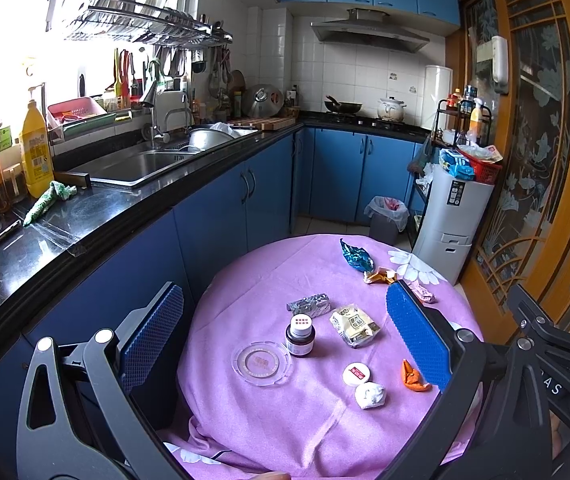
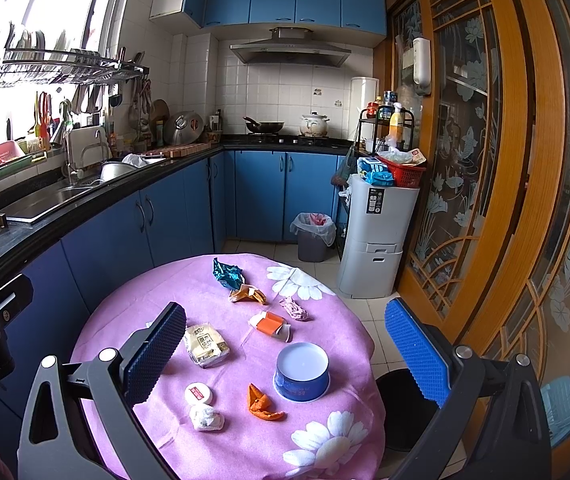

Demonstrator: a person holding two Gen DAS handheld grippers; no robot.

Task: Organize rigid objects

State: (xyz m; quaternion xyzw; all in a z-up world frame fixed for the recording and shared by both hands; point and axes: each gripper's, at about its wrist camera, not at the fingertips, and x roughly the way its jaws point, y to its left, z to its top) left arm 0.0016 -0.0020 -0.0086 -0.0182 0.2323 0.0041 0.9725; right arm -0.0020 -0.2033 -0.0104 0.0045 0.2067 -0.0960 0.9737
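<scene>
A round table under a pink cloth [image 1: 269, 264] [image 2: 157, 288] carries the items. In the left wrist view I see a dark brown bottle [image 1: 300, 335], a clear round dish [image 1: 261, 361], a small white round lid [image 1: 356, 373], a cream snack packet [image 1: 355, 325] and a silver foil packet [image 1: 309, 303]. The right wrist view adds a blue tin with a white lid [image 2: 302, 371], the white lid [image 2: 198, 393] and the snack packet [image 2: 206, 344]. My left gripper [image 1: 285, 334] hangs open above the bottle and dish. My right gripper [image 2: 285, 350] stands open above the tin, holding nothing.
Crumpled wrappers lie about: blue foil [image 2: 227, 273], orange [image 2: 261, 401], pink [image 2: 294, 308], a white wad [image 1: 370, 395]. A black counter with a sink [image 1: 145, 164] runs along the left. A bin [image 2: 312, 236] and a white cabinet [image 2: 373, 240] stand beyond the table; a wooden door [image 2: 485, 160] is on the right.
</scene>
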